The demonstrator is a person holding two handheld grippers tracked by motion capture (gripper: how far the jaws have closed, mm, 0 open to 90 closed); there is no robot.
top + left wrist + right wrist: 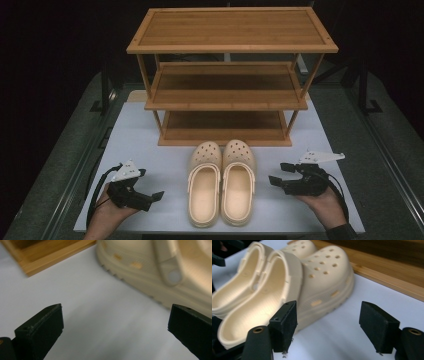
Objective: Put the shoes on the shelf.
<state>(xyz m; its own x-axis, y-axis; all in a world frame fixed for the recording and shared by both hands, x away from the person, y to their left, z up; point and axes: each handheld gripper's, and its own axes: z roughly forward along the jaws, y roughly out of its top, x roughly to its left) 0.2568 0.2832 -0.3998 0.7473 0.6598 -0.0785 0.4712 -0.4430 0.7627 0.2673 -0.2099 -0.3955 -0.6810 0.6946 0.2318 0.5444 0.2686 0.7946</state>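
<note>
A pair of cream clogs lies side by side on the white mat (145, 140), toes toward the wooden rack. The left clog (204, 186) and the right clog (238, 181) touch along their inner sides. My left gripper (152, 199) is at the front left, a hand's width from the left clog, and open. In the left gripper view its jaws (115, 317) stand wide with bare mat between them and the clog's side (140, 270) beyond. To the right of the pair, my right gripper (278, 173) is open. Its jaws (328, 315) frame bare mat beside the right clog (324, 277).
A three-shelf wooden shoe rack (230, 30) stands at the back of the mat, its bottom shelf (225, 132) just beyond the clogs' toes. Its base edge (387, 277) runs close to the right gripper. Dark table surface borders the mat on both sides.
</note>
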